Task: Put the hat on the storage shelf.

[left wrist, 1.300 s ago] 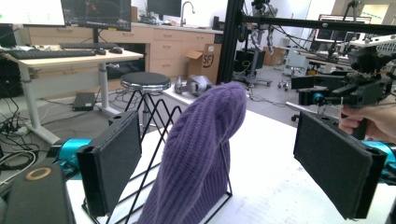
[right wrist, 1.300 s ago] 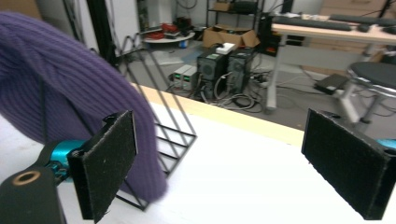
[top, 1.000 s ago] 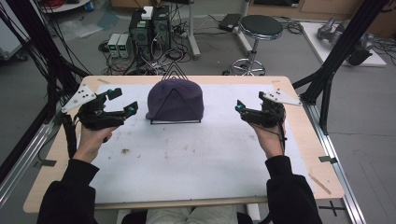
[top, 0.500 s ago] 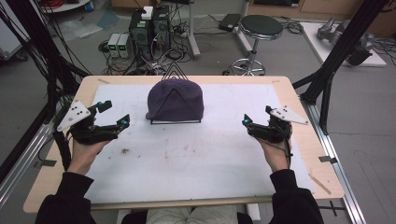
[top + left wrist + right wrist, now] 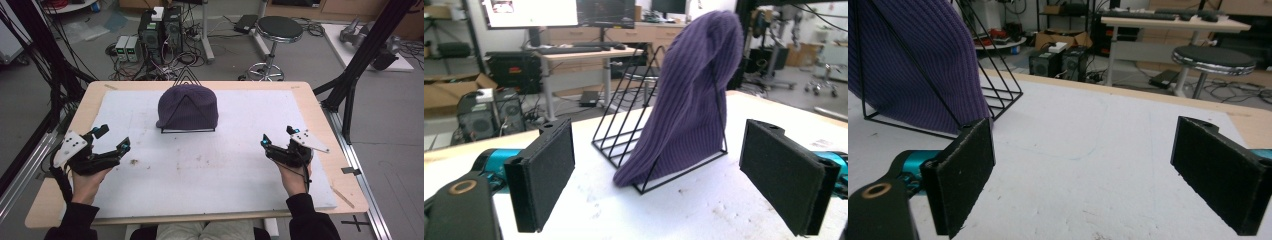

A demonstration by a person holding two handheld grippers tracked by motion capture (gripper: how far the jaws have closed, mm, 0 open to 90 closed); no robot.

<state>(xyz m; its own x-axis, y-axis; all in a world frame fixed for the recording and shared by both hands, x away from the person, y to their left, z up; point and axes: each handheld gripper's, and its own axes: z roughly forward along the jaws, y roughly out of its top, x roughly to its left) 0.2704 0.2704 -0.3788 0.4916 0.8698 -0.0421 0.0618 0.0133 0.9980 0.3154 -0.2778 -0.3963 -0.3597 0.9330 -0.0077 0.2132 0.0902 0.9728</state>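
Purple beanie (image 5: 189, 106) over wire rack (image 5: 188, 131) (rack's far side hidden)

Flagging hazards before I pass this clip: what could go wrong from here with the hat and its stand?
The purple knit hat is draped over a light black wire rack; pulling it could drag or tip the rack. Both the left gripper and right gripper are open and apart from it, so a one-sided grab may snag wire.

Purple knit hat (image 5: 187, 106) draped over a black wire rack (image 5: 188, 121), soft and ribbed, sitting in the upper middle of the frame, rack standing upright
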